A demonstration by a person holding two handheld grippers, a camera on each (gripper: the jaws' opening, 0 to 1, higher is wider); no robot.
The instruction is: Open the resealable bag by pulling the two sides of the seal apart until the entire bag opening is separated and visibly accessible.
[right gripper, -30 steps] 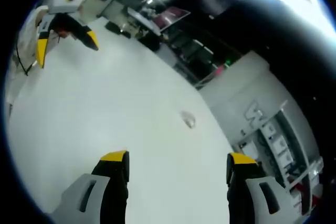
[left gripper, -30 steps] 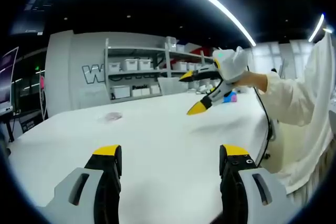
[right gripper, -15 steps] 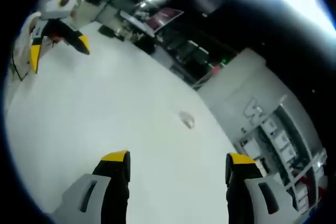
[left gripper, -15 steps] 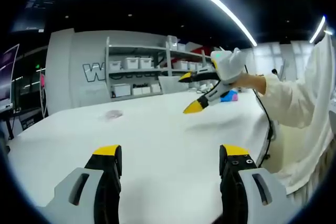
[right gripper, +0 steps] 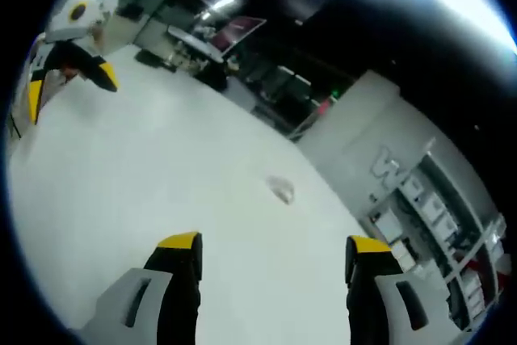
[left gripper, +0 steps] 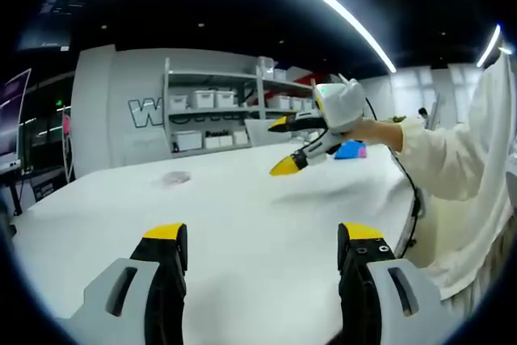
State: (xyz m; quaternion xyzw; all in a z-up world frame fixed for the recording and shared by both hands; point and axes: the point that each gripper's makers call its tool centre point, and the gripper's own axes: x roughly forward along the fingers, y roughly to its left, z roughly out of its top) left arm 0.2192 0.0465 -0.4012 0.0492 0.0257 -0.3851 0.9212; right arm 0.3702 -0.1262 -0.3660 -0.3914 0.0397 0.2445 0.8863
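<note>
A small clear resealable bag [left gripper: 174, 177] lies flat on the white table [left gripper: 242, 224], far from both grippers; in the right gripper view the bag [right gripper: 281, 190] sits near the table's middle. My left gripper [left gripper: 262, 241] hovers open over the near table, nothing between its yellow-tipped fingers. My right gripper [right gripper: 271, 246] is open too, above the table. In the left gripper view the right gripper [left gripper: 283, 145] comes in from the right, held by a hand in a white sleeve. The left gripper [right gripper: 69, 78] shows at the upper left of the right gripper view.
Shelves with white bins [left gripper: 218, 115] stand behind the table. A blue object [left gripper: 349, 149] lies at the table's far right. The person's white coat [left gripper: 477, 167] fills the right side. Dark desks and monitors [right gripper: 234, 46] lie beyond the table.
The right gripper has moved a little leftward and toward the bag across the table. The left gripper holds still. The bag has not moved.
</note>
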